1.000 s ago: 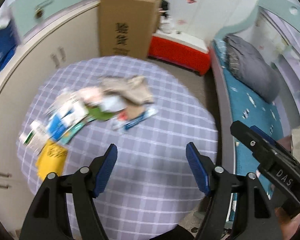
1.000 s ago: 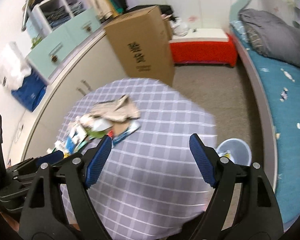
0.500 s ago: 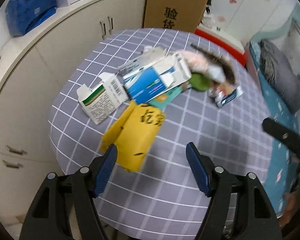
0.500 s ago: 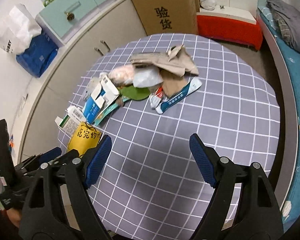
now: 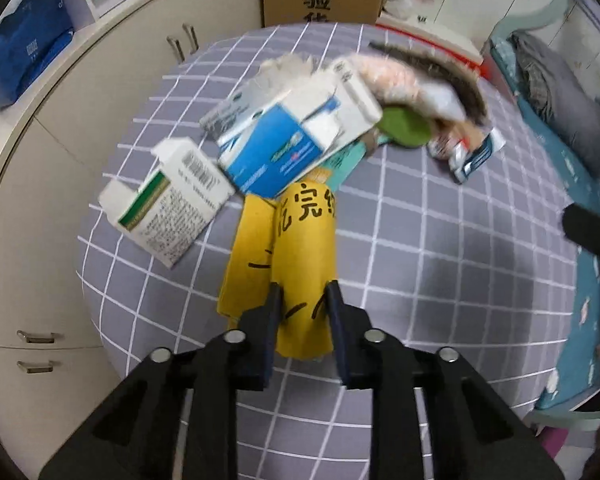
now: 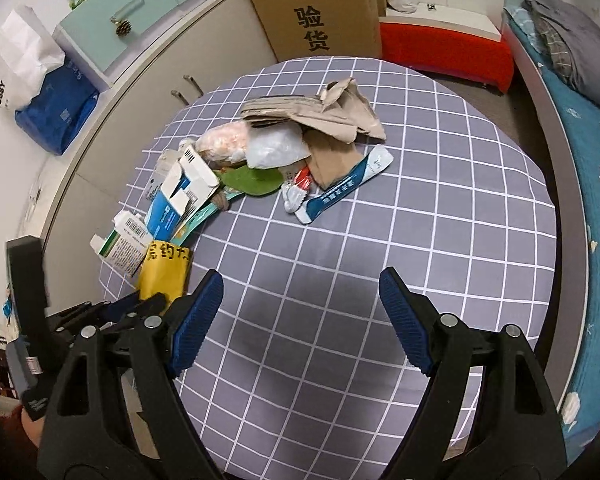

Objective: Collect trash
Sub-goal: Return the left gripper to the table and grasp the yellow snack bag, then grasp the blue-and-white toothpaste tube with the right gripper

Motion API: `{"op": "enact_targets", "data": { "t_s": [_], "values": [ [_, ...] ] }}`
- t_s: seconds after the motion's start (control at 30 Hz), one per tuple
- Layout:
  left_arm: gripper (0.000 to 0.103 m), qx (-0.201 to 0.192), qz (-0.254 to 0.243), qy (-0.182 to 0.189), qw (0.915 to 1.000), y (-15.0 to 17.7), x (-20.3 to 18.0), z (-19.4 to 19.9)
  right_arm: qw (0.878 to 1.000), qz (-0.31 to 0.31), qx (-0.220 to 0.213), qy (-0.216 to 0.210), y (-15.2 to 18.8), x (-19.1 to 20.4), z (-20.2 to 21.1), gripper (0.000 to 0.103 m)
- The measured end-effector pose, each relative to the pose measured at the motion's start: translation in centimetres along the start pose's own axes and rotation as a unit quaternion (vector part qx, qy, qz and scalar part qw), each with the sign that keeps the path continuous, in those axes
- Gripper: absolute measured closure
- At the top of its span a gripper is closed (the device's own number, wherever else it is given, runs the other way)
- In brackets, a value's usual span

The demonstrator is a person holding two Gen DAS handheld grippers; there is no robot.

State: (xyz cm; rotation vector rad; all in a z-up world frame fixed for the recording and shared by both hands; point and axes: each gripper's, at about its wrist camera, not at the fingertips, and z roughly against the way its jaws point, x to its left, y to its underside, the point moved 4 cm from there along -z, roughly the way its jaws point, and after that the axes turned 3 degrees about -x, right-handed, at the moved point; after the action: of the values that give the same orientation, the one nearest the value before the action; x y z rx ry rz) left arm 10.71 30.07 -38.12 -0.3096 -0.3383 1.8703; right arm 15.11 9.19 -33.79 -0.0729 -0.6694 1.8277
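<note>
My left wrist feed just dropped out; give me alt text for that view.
The left claw is closing on the near end of a yellow packet with black characters, lying on a round table under a grey checked cloth. Beyond it sit medicine boxes, a green leaf and wrappers.

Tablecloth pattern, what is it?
The tablecloth is grey-purple with a white grid; clearest in the right wrist view.
</note>
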Motion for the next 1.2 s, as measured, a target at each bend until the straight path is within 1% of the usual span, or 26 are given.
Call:
{"op": "enact_targets", "data": {
  "t_s": [0.07, 0.17, 0.23, 0.33, 0.43, 0.57, 0.63, 0.67, 0.77, 0.8, 0.83, 0.93, 0.97, 1.03, 1.07, 1.1, 1.2],
  "values": [
    [0.084, -0.011, 0.010, 0.018, 0.9997, -0.6, -0.3, 0.9, 1.000, -0.006, -0.002, 0.001, -0.3, -0.3, 0.0, 0.024],
    [0.085, -0.026, 0.026, 0.058, 0.9976, -1.7, -1.1, 2.3, 1.000, -0.017, -0.003, 0.002, -0.7, -0.8, -0.5, 0.024],
    [0.085, -0.035, 0.025, 0.073, 0.9964, -2.4, -1.6, 2.9, 1.000, -0.025, -0.003, 0.002, -1.0, -1.2, -0.8, 0.024],
    [0.085, -0.048, 0.017, 0.097, 0.9940, -3.8, -3.4, 3.6, 0.999, -0.036, -0.002, 0.004, -1.6, -1.8, -1.5, 0.024],
    [0.085, -0.058, 0.011, 0.107, 0.9925, -4.5, -4.8, 4.1, 0.999, -0.049, -0.002, 0.008, -2.2, -2.5, -2.2, 0.024],
    [0.085, -0.067, 0.017, 0.109, 0.9916, -5.9, -5.2, 4.0, 0.998, -0.064, 0.000, 0.008, -3.3, -3.4, -3.4, 0.024],
    [0.085, -0.068, 0.016, 0.104, 0.9921, -6.5, -5.3, 3.5, 0.998, -0.070, 0.003, 0.005, -3.9, -3.8, -4.4, 0.033],
    [0.085, -0.070, 0.017, 0.104, 0.9920, -7.1, -5.3, 3.2, 0.997, -0.072, 0.005, 0.005, -4.1, -3.9, -4.8, 0.040],
    [0.085, -0.073, 0.013, 0.101, 0.9921, -8.3, -5.6, 2.2, 0.997, -0.076, 0.011, 0.004, -4.8, -4.2, -6.5, 0.042],
    [0.085, -0.074, 0.012, 0.100, 0.9922, -8.6, -5.6, 2.0, 0.997, -0.076, 0.013, 0.003, -5.0, -4.3, -7.3, 0.048],
    [0.085, -0.075, 0.011, 0.097, 0.9924, -9.0, -5.7, 1.7, 0.997, -0.077, 0.017, 0.001, -5.2, -4.4, -7.9, 0.050],
    [0.085, -0.073, 0.007, 0.095, 0.9928, -9.7, -6.0, 0.9, 0.997, -0.071, 0.029, 0.004, -5.5, -4.3, -9.6, 0.053],
    [0.085, -0.072, 0.004, 0.093, 0.9931, -9.8, -6.2, 0.6, 0.997, -0.065, 0.037, 0.011, -5.4, -4.3, -10.3, 0.058],
    [0.085, -0.070, 0.001, 0.091, 0.9934, -9.9, -6.4, 0.4, 0.998, -0.047, 0.036, 0.019, -5.4, -4.1, -10.5, 0.068],
    [0.085, -0.068, -0.001, 0.090, 0.9935, -9.9, -6.6, 0.3, 0.998, -0.042, 0.037, 0.018, -5.3, -4.0, -10.5, 0.071],
    [0.085, -0.067, -0.002, 0.090, 0.9937, -9.9, -6.8, 0.2, 0.998, -0.039, 0.041, 0.015, -5.2, -4.0, -10.5, 0.078],
    [0.085, -0.061, -0.006, 0.090, 0.9941, -9.8, -7.7, 0.3, 0.997, -0.045, 0.057, 0.002, -4.8, -4.4, -10.3, 0.088]
  ]
}}
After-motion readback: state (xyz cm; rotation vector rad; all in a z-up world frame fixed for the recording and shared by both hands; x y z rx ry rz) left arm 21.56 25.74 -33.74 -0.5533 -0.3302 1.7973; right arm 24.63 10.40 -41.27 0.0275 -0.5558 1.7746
